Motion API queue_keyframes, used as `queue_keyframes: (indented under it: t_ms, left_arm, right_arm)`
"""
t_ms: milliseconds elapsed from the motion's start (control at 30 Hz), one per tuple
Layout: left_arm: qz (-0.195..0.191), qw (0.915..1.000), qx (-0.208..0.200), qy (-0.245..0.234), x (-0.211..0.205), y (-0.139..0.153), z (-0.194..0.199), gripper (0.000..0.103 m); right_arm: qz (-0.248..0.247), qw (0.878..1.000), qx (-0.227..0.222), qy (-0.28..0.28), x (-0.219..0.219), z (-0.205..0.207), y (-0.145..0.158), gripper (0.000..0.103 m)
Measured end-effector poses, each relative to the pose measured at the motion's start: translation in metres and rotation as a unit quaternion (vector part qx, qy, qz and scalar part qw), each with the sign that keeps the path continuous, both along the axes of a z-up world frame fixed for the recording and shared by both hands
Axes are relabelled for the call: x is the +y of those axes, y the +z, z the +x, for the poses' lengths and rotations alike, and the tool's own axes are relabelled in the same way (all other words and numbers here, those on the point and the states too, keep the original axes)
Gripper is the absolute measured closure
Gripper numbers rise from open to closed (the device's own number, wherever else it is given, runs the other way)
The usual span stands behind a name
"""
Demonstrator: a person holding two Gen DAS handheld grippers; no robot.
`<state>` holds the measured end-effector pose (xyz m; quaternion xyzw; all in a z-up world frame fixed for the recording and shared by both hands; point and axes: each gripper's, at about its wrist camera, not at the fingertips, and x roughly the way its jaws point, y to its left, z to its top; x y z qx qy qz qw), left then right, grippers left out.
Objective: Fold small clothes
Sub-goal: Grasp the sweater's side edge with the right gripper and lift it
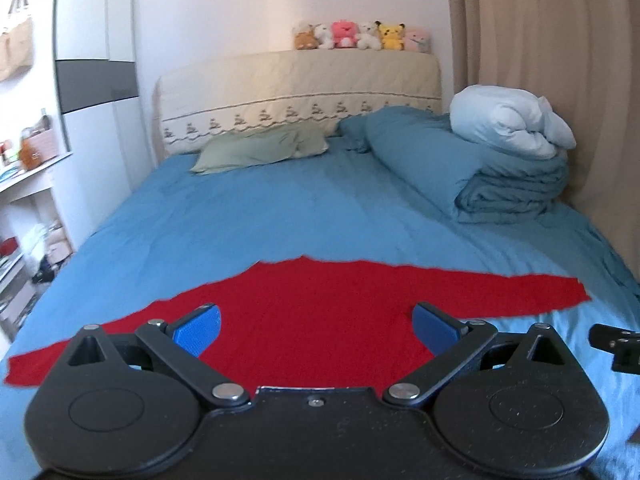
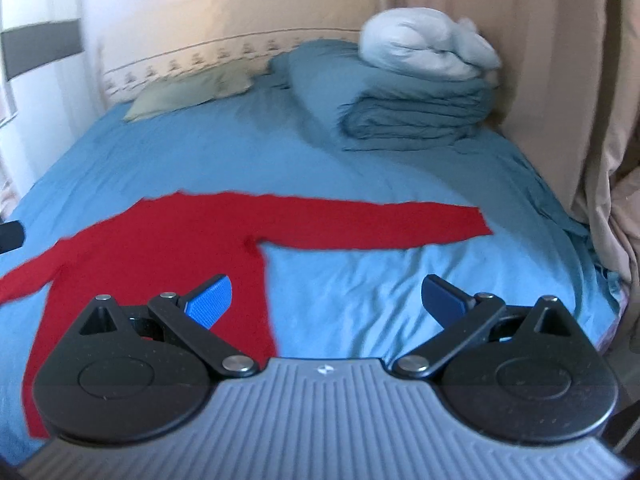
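I see a bed with a blue sheet. A red long-sleeved top lies flat near its foot edge, sleeves spread. At the head end lie a green pillow and, toward the right edge, a folded teal duvet.

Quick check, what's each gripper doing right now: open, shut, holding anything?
Left gripper: open, holding nothing, above the red long-sleeved knit top.
Right gripper: open, holding nothing, above the blue bedsheet.
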<state>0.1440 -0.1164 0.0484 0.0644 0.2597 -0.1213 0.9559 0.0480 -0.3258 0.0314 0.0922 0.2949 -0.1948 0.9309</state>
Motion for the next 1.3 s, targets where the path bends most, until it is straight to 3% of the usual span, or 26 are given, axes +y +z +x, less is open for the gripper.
queue_keyframes:
  t_ms: [300,600,867,1000,1300]
  left_arm:
    - [-0.013,0.9987,0.025,-0.043,-0.079,-0.039,0.123,0.0]
    - [-0.013,0.992,0.123,-0.027,-0.133,-0.135,0.239,0.0]
    - [0.031,0.9874,0.154,-0.021,-0.148,-0.192,0.272,0.001]
    - [0.035,0.9844,0.171,-0.019,-0.155,-0.207,0.284,0.005]
    - [0.033,0.9804,0.194,-0.008,-0.161,-0.215,0.306,0.01]
  right_arm:
    - [-0.015,0.995,-0.019,-0.092,-0.129,0.086,-0.053,0.0]
    - [0.019,0.987,-0.031,-0.156,-0.236,0.148,-0.142,0.0]
    - [0.084,0.978,-0.02,-0.187,-0.288,0.163,-0.205,0.006]
    - [0.079,0.977,-0.032,-0.195,-0.292,0.165,-0.217,0.01]
    - [0.121,0.961,-0.063,-0.243,-0.319,0.176,-0.227,0.042]
